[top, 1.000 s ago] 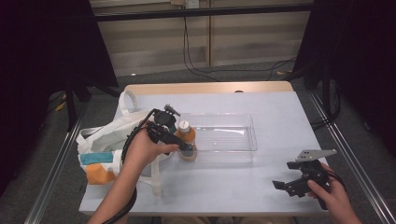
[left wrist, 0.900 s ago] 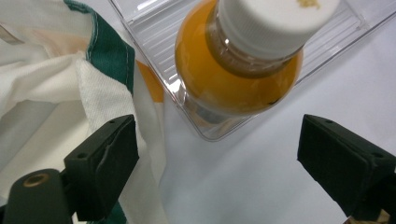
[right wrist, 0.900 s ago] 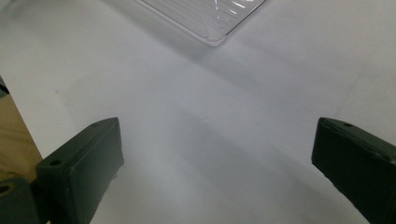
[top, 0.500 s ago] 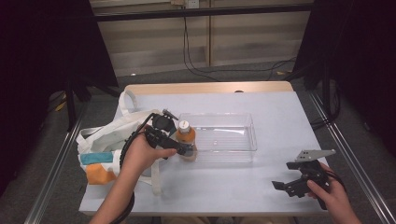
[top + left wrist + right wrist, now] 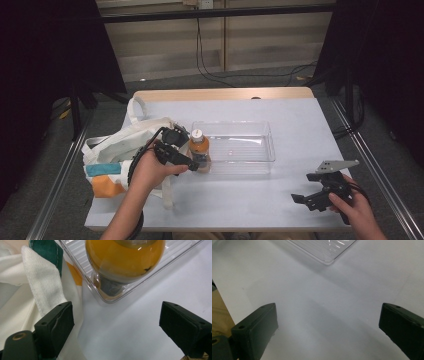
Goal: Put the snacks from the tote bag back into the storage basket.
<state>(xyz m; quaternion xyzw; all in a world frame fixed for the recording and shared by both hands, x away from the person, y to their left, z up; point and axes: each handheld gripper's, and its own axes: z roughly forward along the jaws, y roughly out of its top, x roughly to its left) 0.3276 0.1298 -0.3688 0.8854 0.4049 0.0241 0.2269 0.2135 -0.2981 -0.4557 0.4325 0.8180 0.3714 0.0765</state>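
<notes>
A bottle (image 5: 199,147) of orange drink with a white cap stands upright in the left end of a clear plastic tray (image 5: 250,150). My left gripper (image 5: 192,164) sits just in front and left of it, open, its jaws wide apart over bare table. In the left gripper view the bottle (image 5: 125,257) rises beyond the tray (image 5: 75,260) corner, ahead of the left gripper (image 5: 117,322). My right gripper (image 5: 304,187) rests at the table's front right, open and holding nothing; in its own view the right gripper (image 5: 329,325) looks at white tabletop.
A white cloth tote bag (image 5: 125,145) with teal and orange parts lies at the table's left, its strap (image 5: 42,287) running beside my left jaw. The white table (image 5: 300,125) spreads between the tray and the right gripper. Metal frame rails run along both sides.
My left hand has drawn back slightly toward the near edge, away from the bottle. The bottle, the tray and the right gripper have stayed put.
</notes>
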